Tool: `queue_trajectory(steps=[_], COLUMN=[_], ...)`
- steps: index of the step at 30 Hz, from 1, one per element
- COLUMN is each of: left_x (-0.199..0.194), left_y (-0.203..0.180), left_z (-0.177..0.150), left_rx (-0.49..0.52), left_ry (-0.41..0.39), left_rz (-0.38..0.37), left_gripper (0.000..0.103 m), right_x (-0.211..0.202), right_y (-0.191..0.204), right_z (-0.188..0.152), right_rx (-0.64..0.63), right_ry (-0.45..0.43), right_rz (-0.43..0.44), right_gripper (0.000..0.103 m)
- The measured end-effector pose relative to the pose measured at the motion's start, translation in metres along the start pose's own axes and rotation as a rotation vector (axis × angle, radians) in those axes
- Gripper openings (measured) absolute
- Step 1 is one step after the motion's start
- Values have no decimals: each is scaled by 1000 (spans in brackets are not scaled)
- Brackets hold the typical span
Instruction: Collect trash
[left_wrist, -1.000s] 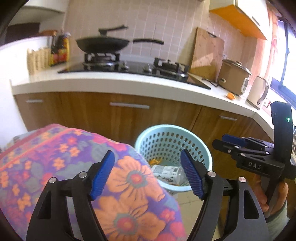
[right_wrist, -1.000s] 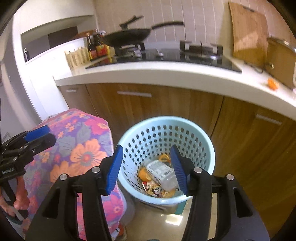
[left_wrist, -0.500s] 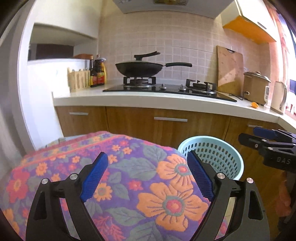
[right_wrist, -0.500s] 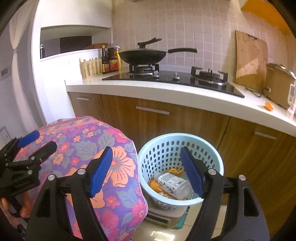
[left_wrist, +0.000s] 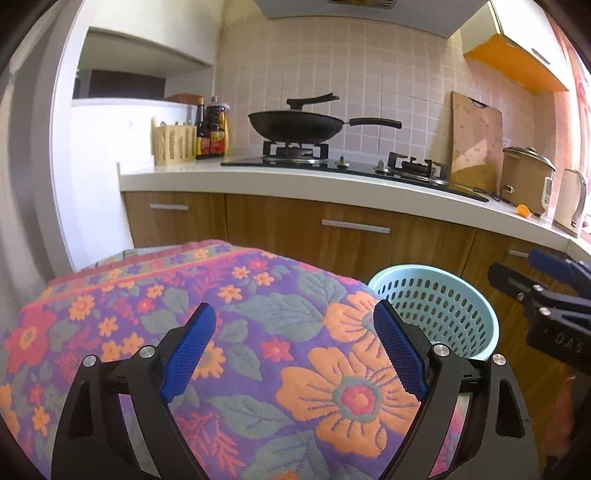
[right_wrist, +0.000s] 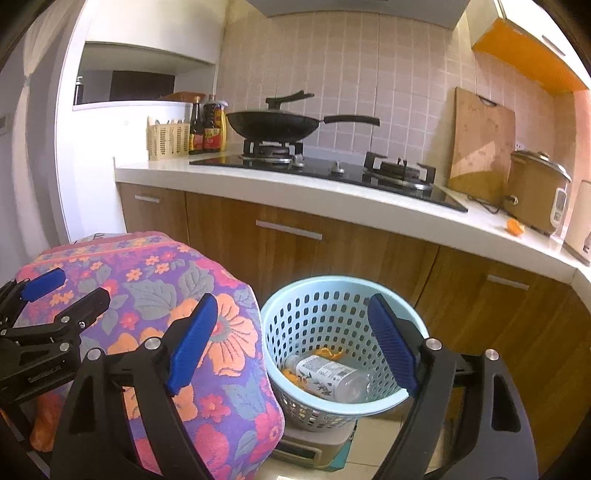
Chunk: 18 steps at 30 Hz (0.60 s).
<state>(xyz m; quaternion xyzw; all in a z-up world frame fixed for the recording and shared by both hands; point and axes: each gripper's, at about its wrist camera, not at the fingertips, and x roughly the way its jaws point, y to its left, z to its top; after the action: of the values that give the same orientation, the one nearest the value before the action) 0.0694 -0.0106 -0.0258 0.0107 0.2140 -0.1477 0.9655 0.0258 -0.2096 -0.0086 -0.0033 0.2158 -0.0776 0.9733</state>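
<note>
Two tools wait by the trash basket.
The left tool (left_wrist: 291, 347) and right tool (right_wrist: 288, 343) have just spread wide, pinching nothing. The bottle (right_wrist: 328, 376) lies in the blue basket (right_wrist: 332, 291), lower middle.

Bright daylight floods in from the right, washing that edge pink, glinting off the countertop (left_wrist: 332, 184), while fisheye curvature bends and darkens every corner.
</note>
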Motion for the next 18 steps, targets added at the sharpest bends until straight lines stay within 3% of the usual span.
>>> queue_trajectory(steps=[5, 18], left_x=[0, 1], left_y=[4, 13], left_z=[-1, -1], left_rx=[-19, -50], left_ry=[-1, 6], left_rz=[6, 15], left_gripper=[85, 85], right_x=[9, 8], right_y=[-4, 2], right_z=[-4, -1], right_rx=[24, 35], right_ry=[32, 18], right_rz=[-5, 14], right_gripper=[79, 79])
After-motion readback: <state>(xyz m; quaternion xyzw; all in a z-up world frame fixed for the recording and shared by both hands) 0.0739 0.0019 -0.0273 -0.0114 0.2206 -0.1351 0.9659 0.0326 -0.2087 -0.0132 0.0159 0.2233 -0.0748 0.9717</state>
